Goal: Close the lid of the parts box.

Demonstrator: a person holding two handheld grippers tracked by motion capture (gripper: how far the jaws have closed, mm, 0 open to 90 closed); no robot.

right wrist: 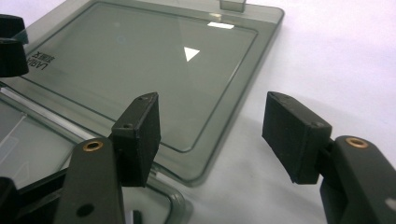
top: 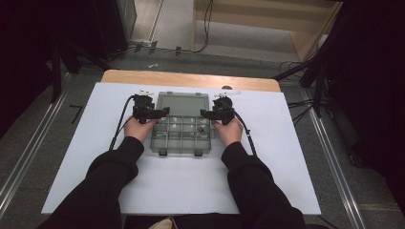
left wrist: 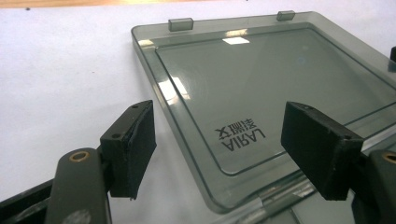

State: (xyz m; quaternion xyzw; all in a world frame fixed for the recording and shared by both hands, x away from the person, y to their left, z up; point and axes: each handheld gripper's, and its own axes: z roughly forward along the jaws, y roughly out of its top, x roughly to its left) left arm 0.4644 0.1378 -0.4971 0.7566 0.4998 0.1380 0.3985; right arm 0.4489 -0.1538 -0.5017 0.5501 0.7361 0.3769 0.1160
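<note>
A smoky translucent organizer box lies opened flat at the middle of the white sheet, its lid hinged back toward the table's far edge. The left gripper and right gripper hover at the lid's two near corners, jaws spread and empty. Likely light, stiff and slick, the thin plastic lid is best pinched at its raised side rims beside the hinge.

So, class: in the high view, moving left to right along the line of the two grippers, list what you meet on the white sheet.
Left gripper's cable → left gripper → open clear plastic box → right gripper → right gripper's cable.
</note>
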